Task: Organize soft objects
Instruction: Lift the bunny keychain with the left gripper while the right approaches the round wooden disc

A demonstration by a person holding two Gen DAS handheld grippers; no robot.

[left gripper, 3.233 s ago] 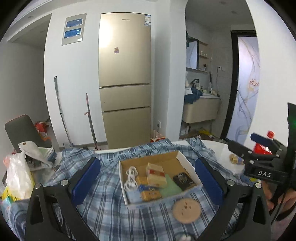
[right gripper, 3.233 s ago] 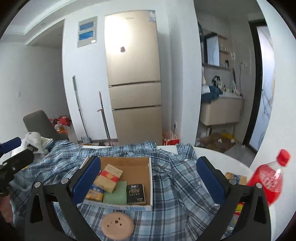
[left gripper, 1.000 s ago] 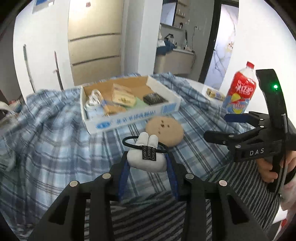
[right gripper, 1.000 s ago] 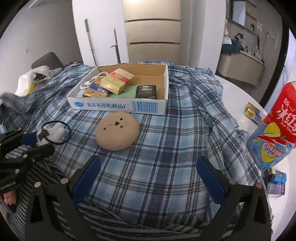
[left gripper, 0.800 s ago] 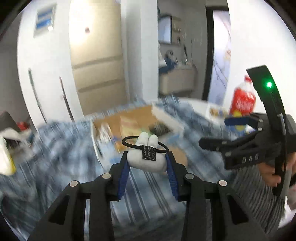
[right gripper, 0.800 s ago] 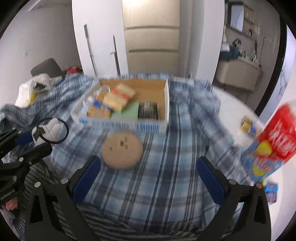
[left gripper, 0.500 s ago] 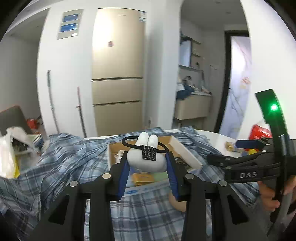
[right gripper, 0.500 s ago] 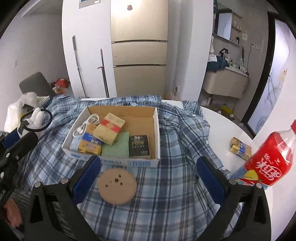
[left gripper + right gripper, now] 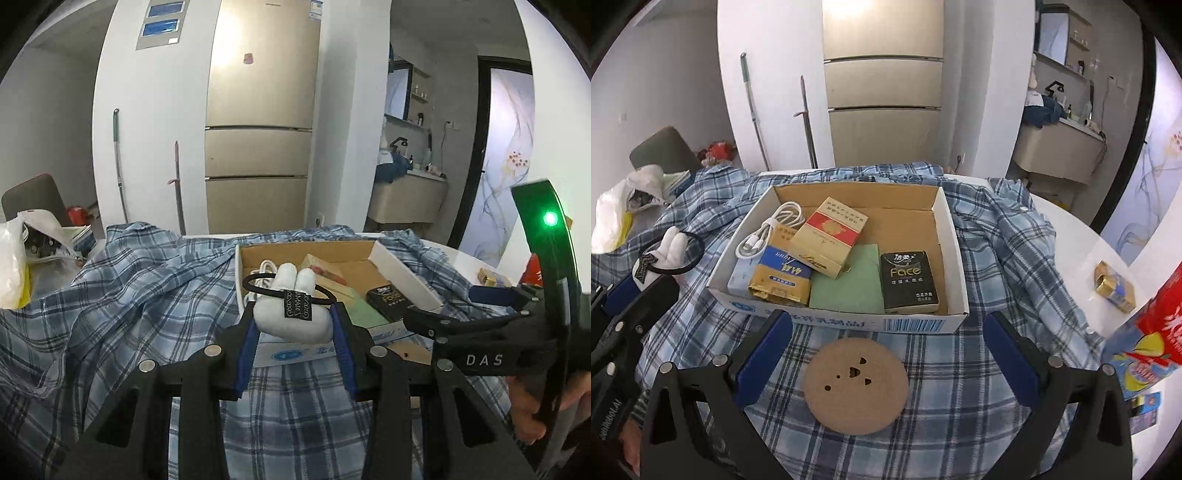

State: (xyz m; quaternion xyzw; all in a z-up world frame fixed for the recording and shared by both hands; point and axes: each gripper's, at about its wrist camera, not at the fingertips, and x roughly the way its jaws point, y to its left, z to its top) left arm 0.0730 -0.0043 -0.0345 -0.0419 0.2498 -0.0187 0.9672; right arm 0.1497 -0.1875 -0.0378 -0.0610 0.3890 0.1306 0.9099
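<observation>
A white plush toy (image 9: 291, 317) is clamped in the left gripper (image 9: 293, 332), raised before the box (image 9: 923, 325). The right gripper (image 9: 886, 347) is held wide open, empty, above the cork disc (image 9: 856, 384).

Both cameras look forward over the table from its near edge toward the fridge (image 9: 258, 122). The left view sits lower and flatter, left of the cardboard box (image 9: 404, 275); the right view tilts down steeply, close above the box's near wall. Both share the box and the plaid cloth (image 9: 997, 229).
</observation>
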